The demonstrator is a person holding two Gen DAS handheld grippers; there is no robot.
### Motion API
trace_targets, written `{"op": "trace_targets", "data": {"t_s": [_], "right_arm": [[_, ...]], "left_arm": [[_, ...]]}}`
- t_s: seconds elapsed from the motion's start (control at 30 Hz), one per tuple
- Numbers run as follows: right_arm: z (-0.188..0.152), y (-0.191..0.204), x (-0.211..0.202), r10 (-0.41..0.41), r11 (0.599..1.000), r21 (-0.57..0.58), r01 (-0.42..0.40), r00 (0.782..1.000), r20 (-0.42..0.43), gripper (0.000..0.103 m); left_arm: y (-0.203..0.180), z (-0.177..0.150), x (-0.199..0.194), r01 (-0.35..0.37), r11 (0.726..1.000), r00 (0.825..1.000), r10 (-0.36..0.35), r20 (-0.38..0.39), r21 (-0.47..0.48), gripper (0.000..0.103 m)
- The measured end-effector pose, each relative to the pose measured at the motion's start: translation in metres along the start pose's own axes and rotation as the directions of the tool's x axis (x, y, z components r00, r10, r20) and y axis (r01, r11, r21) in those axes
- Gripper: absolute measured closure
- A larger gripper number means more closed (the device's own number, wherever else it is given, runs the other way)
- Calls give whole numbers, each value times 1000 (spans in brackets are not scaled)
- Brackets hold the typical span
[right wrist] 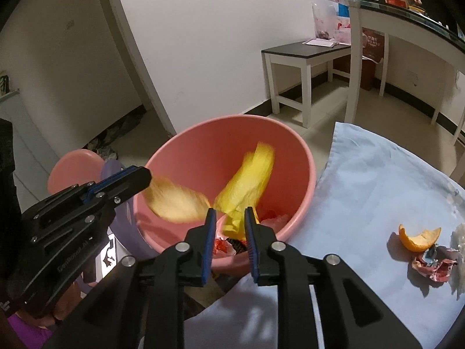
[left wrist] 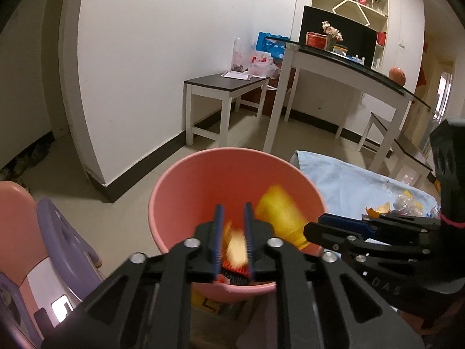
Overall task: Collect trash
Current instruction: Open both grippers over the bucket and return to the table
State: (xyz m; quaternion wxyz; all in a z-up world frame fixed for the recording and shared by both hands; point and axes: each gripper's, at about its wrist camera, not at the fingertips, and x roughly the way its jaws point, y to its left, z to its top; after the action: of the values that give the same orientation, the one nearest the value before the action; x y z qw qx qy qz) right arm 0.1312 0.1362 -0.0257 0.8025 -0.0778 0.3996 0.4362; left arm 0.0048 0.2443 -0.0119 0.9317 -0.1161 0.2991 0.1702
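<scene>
A pink bin stands beside a table with a light blue cloth. My left gripper is open over the bin; a blurred orange-yellow peel is in the air below it. My right gripper is open over the bin's near rim; a blurred yellow wrapper is in the air inside the bin. Red wrappers lie at the bin's bottom. On the cloth lie an orange peel and a crumpled wrapper.
Pink and purple plastic stools stand left of the bin. A white bench with a dark top and a white glass-topped table stand by the wall. More scraps lie at the cloth's right side.
</scene>
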Motion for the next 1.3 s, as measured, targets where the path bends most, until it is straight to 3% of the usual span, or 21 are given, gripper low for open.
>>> {"op": "trace_targets", "data": {"t_s": [0.07, 0.2, 0.37, 0.9, 1.3], "right_arm": [[-1, 0, 0, 4, 1000, 2, -4, 1000, -2, 78], [-3, -1, -4, 3, 1000, 5, -3, 1000, 4, 77], [-7, -3, -18, -12, 1000, 13, 12, 1000, 26, 64], [-51, -52, -93, -103, 989, 116, 95, 993, 65, 61], [-104, -122, -157, -221, 948, 250, 196, 972, 76, 61]], "left_arm": [[-1, 1, -2, 6, 1000, 1000, -6, 7, 1, 76], [-2, 4, -3, 15, 1000, 1000, -15, 8, -9, 74], [-10, 5, -8, 36, 999, 999, -36, 7, -3, 74], [-71, 1, -25, 148, 986, 989, -148, -2, 73, 74], [-155, -20, -28, 290, 928, 957, -282, -69, 234, 74]]}}
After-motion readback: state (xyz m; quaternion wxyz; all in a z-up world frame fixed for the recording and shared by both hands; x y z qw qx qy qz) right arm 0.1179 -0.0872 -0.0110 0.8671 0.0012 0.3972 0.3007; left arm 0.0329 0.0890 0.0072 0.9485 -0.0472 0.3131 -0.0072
